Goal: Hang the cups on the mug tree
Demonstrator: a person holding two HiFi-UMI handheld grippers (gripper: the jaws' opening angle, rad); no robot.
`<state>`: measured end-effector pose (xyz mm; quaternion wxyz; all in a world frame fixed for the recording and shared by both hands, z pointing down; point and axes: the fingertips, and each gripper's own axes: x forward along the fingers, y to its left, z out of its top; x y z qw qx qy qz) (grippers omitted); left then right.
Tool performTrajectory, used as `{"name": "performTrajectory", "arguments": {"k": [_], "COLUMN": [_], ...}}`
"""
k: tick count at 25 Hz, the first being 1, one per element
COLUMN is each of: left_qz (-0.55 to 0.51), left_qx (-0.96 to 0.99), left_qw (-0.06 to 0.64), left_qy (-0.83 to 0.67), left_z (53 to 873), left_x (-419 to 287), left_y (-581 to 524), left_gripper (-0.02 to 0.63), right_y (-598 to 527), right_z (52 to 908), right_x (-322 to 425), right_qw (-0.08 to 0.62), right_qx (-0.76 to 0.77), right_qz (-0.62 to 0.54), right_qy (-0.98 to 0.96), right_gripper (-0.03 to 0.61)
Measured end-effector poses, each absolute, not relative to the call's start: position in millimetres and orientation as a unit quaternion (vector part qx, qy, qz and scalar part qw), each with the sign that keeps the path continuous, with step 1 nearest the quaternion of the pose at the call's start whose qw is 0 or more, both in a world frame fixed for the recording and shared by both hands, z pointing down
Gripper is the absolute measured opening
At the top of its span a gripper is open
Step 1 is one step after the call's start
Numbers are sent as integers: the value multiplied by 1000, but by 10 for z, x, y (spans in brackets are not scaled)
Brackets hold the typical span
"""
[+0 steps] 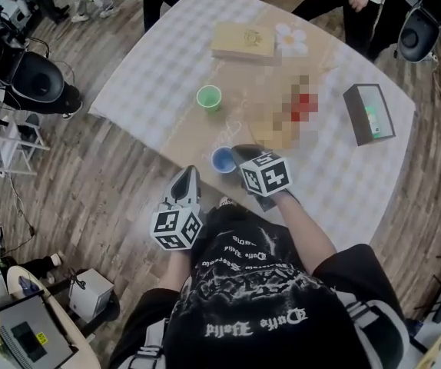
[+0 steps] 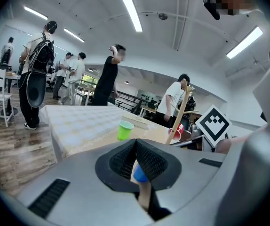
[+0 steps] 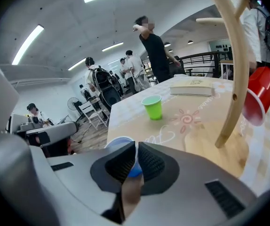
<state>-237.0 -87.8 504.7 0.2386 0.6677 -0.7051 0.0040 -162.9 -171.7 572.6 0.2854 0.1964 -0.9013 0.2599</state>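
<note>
A blue cup (image 1: 223, 159) stands upright near the table's front edge. My right gripper (image 1: 238, 156) is at the cup's right side; in the right gripper view its pads pinch the blue cup's (image 3: 121, 143) wall, so the right gripper (image 3: 136, 147) is shut on it. My left gripper (image 1: 190, 174) hovers off the table's front edge, left of the cup; in its own view the left gripper (image 2: 135, 142) is shut and empty. A green cup (image 1: 209, 97) stands farther back. The wooden mug tree (image 3: 231, 79) rises at the right, and a red cup (image 3: 257, 100) hangs on it.
On the checked tablecloth (image 1: 167, 68) lie a flat tan box (image 1: 242, 41) at the back and a dark box (image 1: 368, 114) at the right. People stand beyond the far edge. Office chairs (image 1: 32, 79) and clutter fill the floor at the left.
</note>
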Motion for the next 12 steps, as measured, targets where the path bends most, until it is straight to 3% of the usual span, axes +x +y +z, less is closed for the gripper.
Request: {"name": "performTrajectory", "arguments": {"k": [12], "left_qz": [1], "left_qx": [683], "left_qw": [233], "left_qy": [-692], "left_z": [4992], "left_x": [-2290], "left_y": [-906], "left_gripper": [20], "right_y": [-1748], "right_z": [5395], "right_x": [-1513], "right_qw": [249], "right_qx": [224], "right_qz": [226], "right_qy": [-915], "right_gripper": [23]}}
